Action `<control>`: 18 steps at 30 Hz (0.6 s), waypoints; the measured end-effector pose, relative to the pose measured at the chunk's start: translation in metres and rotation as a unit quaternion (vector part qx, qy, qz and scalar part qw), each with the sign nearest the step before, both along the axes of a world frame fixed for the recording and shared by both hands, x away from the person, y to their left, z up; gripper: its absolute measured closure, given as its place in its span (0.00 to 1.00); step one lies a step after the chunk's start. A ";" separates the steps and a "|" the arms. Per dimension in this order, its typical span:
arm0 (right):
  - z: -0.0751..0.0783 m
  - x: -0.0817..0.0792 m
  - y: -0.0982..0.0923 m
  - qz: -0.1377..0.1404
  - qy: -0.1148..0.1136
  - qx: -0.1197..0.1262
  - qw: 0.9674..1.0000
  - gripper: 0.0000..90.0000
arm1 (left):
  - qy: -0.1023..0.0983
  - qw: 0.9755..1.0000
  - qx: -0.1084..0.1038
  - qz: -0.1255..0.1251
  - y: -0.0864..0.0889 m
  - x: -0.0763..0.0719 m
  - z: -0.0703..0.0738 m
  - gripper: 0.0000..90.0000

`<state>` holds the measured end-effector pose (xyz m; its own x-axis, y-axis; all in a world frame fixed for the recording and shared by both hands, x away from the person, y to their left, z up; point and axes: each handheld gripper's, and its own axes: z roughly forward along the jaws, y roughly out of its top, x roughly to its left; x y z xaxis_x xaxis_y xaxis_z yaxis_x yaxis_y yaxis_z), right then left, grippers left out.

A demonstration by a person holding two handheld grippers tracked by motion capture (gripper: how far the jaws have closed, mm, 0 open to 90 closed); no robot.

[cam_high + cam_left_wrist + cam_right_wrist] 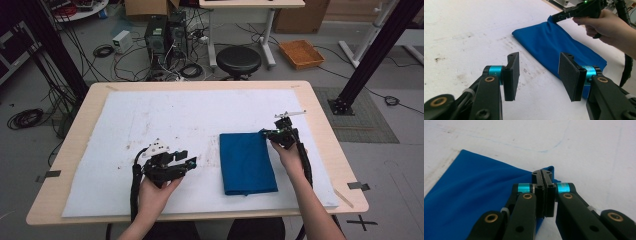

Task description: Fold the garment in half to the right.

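the right gripper (276,133) pinches the far corner of the folded blue cloth (246,162) on the white mat (150,125), probably to fold it, while the left gripper (186,158) waits wide open nearby.

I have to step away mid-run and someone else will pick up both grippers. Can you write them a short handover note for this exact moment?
Right gripper: jaws shut on the far right corner of the folded blue fabric cloth, lifting that corner slightly.
Left gripper: open, holding nothing, hovering over the white table cover to the left of the cloth, jaws pointed toward it.
Cloth: lies as a folded rectangle right of the table's centre; the rest rests flat.
Done: one corner gripped.
Left: probably take another corner or edge with the left gripper, then carry on folding or spreading.
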<state>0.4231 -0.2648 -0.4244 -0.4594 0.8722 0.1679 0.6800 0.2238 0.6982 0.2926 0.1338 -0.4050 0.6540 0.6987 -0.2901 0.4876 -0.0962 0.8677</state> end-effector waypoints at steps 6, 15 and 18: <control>0.001 -0.002 -0.009 -0.016 -0.005 -0.004 1.000 1.00 | 0.000 1.000 0.000 -0.001 0.001 0.000 -0.001 0.57; 0.017 -0.040 -0.021 -0.021 -0.036 -0.011 0.999 0.77 | -0.005 1.000 -0.003 0.000 0.006 0.000 0.000 0.57; 0.020 -0.074 -0.028 -0.008 -0.049 -0.005 0.999 0.74 | -0.016 1.000 0.000 0.002 0.010 0.000 0.001 0.55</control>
<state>0.3490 -0.2926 -0.4042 -0.4589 0.8812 0.1131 0.6117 0.2210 0.7596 0.2927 0.1438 -0.4037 0.6601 0.7015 -0.2688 0.4601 -0.0946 0.8828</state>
